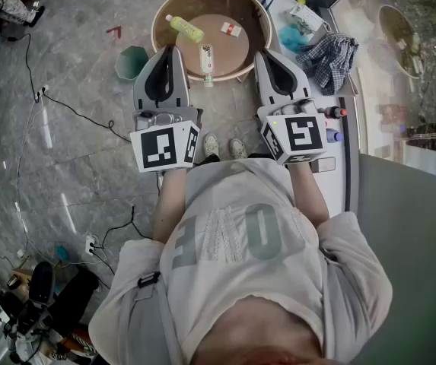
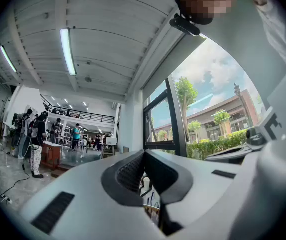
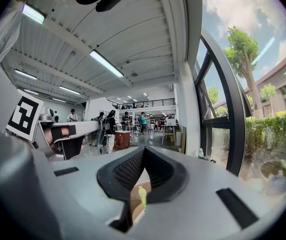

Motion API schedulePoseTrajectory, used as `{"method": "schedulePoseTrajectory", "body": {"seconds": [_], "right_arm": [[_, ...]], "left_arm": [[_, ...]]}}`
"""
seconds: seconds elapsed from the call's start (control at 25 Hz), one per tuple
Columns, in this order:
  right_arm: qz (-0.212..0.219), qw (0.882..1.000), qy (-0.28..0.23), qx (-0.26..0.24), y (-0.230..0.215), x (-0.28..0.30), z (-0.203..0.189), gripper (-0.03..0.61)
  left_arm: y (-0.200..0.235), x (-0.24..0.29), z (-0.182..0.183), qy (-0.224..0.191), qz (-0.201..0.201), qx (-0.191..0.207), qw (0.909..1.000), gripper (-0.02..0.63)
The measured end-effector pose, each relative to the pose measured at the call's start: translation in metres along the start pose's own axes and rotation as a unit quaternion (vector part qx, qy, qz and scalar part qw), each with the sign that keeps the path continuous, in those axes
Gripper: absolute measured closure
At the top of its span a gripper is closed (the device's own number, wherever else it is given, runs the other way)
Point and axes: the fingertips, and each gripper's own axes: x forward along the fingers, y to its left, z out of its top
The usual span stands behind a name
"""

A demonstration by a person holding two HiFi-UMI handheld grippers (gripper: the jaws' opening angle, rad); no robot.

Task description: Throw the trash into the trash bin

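Three pieces of trash lie in the round tan trash bin point(image 1: 155, 33) on the floor, straight ahead of the person's feet: a yellow-green bottle point(image 1: 186, 28) on its side toward the far left, a clear bottle point(image 1: 208, 61) with a label at the near wall, and a small white-and-red packet point(image 1: 231, 29) toward the far right.

Left tongs point(image 1: 173, 49): clenched, tips meeting, nothing between them; the left gripper view point(image 2: 143, 153) confirms this. Right tongs point(image 1: 263, 54): also clenched and empty point(image 3: 143, 149). Both are held about level, side by side above the bin's near rim. Through the gap under the right tongs' closed tips, the yellow-green bottle point(image 3: 142, 196) shows below.

Possible remaining trash: a crumpled blue wrapper point(image 1: 294, 36) and a plaid cloth point(image 1: 328, 58) on the tabletop point(image 1: 348, 166) to the right. I cannot tell whether either counts as trash. A teal cup point(image 1: 130, 61) stands on the floor just left of the bin.

Handling estimates:
- Bottles look like light, thin plastic. They are likely smooth, and would roll and dent under pressure. Take one across the middle of the body, not at the cap.
- The packet is flat and light. Pinch it by an edge.
- The blue wrapper is probably soft and nearly weightless. Pinch a raised fold. It may cling to the pads on release.
- The tongs must open before any pickup.
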Motion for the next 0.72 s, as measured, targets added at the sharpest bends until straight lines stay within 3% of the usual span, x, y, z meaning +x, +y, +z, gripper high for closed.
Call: {"method": "schedulePoseTrajectory", "body": {"seconds": [0.72], "right_arm": [[0.013, 0.999, 0.000, -0.029, 0.035, 0.028, -0.010, 0.563]], "left_arm": [[0.073, -0.013, -0.008, -0.020, 0.030, -0.042, 0.9985, 0.601]]}}
